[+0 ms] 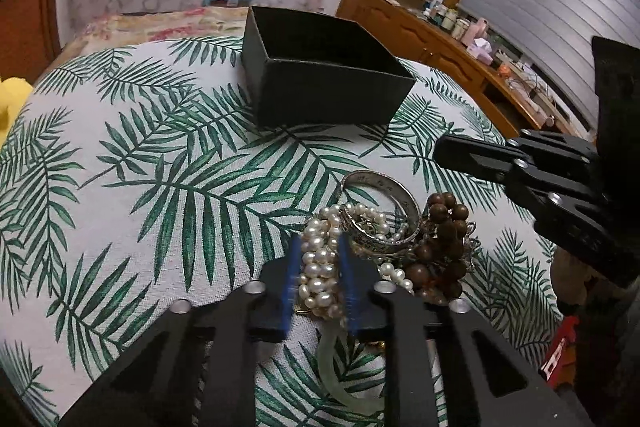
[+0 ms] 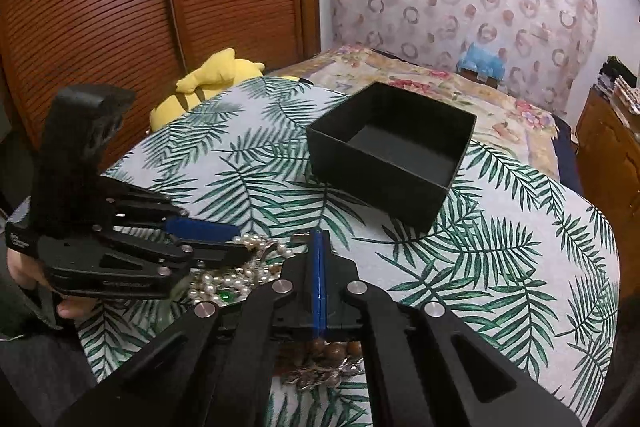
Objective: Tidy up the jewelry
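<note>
The pearl strand (image 1: 318, 269) is made of small creamy, slightly uneven beads, bunched in several loops. It lies at the near side of the jewelry heap, in front of the black box (image 1: 320, 75), on the leaf-print cloth (image 1: 160, 167). The left gripper (image 1: 320, 279) is clamped on this strand: both blue pads press the beads from the two sides.

Just right of the pearls there are two silver bangles (image 1: 384, 215), one lying over the other, with an engraved text that is too small to read. Farther right is one bracelet of brown wooden beads (image 1: 444, 239). Nearer to the camera than the pearls lies one pale green bangle (image 1: 340, 367), partly hidden under the gripper.

The box is single, open and with nothing visible inside, and it stands well behind the heap.

The right gripper (image 2: 319, 279) is pressed together with nothing visible between its pads; it is at the right of the heap. White print on the left gripper's body is unreadable.
</note>
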`<state>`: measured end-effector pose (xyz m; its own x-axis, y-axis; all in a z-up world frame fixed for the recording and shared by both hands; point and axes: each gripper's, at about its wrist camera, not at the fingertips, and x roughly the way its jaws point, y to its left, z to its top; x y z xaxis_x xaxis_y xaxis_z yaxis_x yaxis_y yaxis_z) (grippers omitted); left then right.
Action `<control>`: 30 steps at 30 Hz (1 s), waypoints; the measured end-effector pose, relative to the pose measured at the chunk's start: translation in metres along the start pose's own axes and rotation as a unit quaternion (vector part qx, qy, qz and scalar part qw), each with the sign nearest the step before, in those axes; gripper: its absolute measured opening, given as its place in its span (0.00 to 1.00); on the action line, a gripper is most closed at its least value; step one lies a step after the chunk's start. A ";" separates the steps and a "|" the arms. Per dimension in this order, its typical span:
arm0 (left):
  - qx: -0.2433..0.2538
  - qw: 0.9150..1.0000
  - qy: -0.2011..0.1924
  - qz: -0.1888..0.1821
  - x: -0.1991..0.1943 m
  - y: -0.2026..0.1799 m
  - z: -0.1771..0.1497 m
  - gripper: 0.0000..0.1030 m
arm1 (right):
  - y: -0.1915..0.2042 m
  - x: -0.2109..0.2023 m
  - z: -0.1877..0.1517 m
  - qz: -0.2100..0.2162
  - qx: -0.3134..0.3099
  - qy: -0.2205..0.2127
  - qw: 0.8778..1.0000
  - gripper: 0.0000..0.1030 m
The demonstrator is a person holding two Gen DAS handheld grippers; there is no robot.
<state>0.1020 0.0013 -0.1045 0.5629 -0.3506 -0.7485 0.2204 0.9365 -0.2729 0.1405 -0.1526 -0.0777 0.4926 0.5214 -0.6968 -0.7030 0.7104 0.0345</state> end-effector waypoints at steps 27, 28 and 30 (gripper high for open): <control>0.034 0.994 -0.099 -0.006 -0.075 -0.017 0.032 0.00 | -0.009 0.041 0.008 -0.012 -0.002 0.059 0.998 0.04; 0.035 0.994 -0.104 -0.007 -0.078 -0.018 0.034 0.00 | -0.009 0.037 0.010 -0.015 -0.002 0.052 0.999 0.04; 0.039 0.993 -0.113 -0.006 -0.085 -0.019 0.040 0.00 | -0.012 0.029 0.013 -0.018 0.001 0.041 0.999 0.04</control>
<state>0.0819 0.0124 -0.0119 0.7219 -0.3639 -0.5885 0.2842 0.9314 -0.2273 0.1702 -0.1396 -0.0890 0.4734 0.4553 -0.7540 -0.6852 0.7283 0.0096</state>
